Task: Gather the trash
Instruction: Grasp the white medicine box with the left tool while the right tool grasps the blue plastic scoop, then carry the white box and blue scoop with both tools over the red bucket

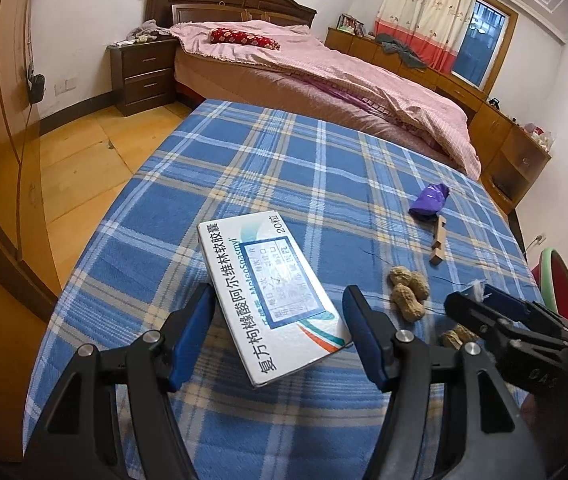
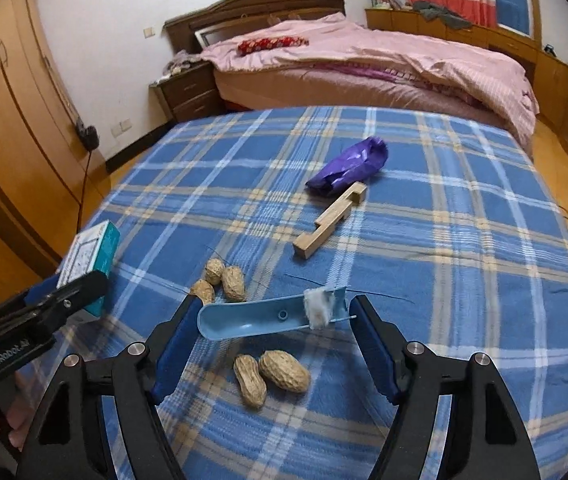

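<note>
Bedroom setup, blue plaid table cover (image 2: 404,208) filling most of both views. Low centre of the right wrist view, the blue plastic scoop (image 2: 260,320) with a fluff wad on its tip spans the right gripper (image 2: 274,344), long axis running jaw to jaw. Jaws stand wide; can't tell if the pads are actually pinching it. Peanut shells (image 2: 272,376) lie just below, more at centre left. Left gripper (image 1: 278,336), also wide, has the medicine box (image 1: 268,300) tilted between its jaws, leaning on one pad.
</note>
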Motion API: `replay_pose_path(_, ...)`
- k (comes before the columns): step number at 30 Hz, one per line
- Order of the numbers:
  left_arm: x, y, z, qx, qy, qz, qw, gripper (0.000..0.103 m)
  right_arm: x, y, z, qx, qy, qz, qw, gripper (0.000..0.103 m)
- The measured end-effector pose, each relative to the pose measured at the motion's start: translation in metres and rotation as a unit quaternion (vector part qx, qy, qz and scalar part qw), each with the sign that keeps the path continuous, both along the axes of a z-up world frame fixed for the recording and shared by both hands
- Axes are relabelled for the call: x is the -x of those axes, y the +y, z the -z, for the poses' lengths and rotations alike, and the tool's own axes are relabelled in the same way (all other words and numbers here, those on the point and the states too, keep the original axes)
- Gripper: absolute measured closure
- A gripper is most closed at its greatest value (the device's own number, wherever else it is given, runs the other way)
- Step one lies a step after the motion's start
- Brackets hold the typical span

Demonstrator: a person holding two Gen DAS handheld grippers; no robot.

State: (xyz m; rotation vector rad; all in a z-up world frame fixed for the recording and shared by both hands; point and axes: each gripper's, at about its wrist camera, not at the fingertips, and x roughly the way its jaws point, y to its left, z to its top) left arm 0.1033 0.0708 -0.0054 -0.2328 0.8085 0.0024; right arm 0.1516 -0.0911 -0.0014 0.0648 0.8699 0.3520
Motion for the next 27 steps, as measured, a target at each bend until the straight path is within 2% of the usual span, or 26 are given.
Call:
replay_pose_path(15,0.021,-0.038,-0.036,0.014,-0.039,0.055,0.9976,0.036,0.052,-0.063,-0.045,-0.046,-0.043,0.075,0.995,0.027)
replay_pose_path(19,0.023,-0.054,-0.048,0.031,-0.044,0.081,0.9952,0.036,0.063,-0.079,-0.057,-0.051,-0.057,0.095,0.993,0.027)
replay_pose_path(27,0.024,-0.091,-0.07,0.036,-0.057,0.138,0.9882,0.036,0.079,-0.107,-0.077,-0.052,-0.071,0.132,0.987,0.027)
